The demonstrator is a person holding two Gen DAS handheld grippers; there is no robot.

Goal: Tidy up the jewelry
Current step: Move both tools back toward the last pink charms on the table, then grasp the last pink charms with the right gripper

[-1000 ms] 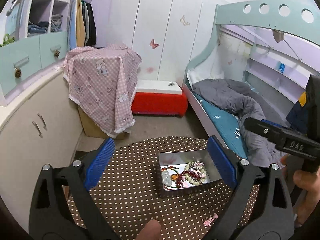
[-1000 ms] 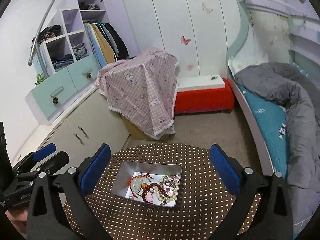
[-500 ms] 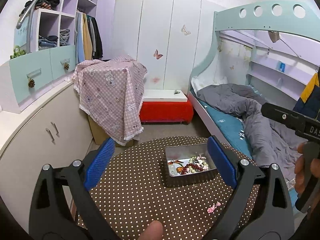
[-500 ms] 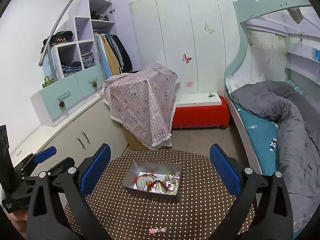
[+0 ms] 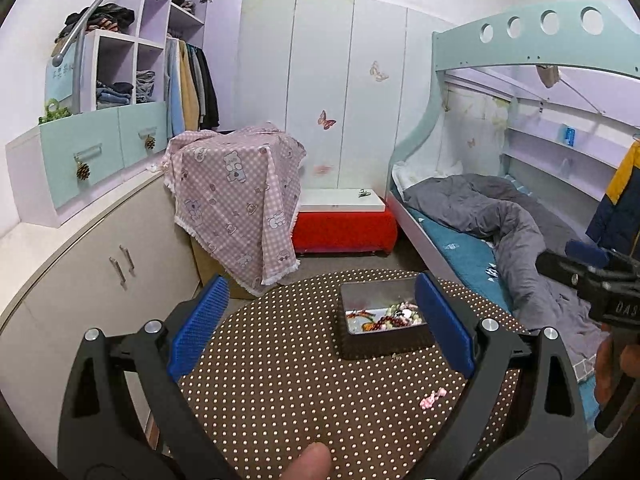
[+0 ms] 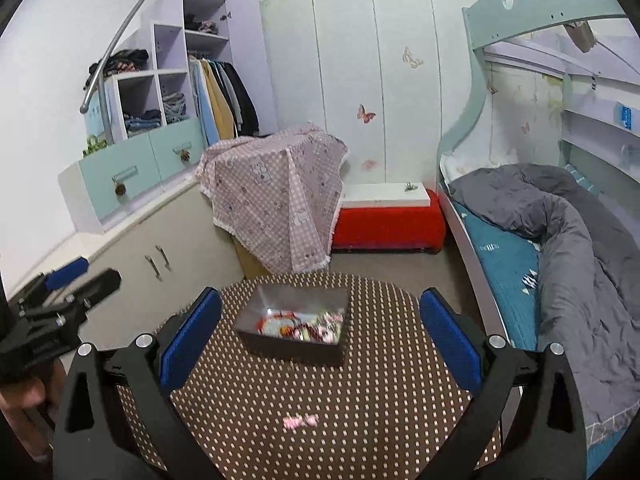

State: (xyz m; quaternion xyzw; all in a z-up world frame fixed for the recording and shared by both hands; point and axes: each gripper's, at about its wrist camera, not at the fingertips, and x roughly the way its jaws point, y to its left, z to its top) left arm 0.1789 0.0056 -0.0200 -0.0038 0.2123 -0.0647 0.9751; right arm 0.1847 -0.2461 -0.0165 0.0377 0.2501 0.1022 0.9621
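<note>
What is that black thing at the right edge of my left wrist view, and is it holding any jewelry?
Observer: That is the right gripper. Its own camera shows its fingers spread wide with nothing between them.
Operator: A blue pad hides the right end of the tin from me. What's there?
Observer: The right wrist view shows the whole tin unobstructed. Its right end holds more of the jewelry, pale and pink pieces, too blurred to name.

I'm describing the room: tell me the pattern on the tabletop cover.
Brown with small pale polka dots on the table cover; clearest in the left wrist view.
</note>
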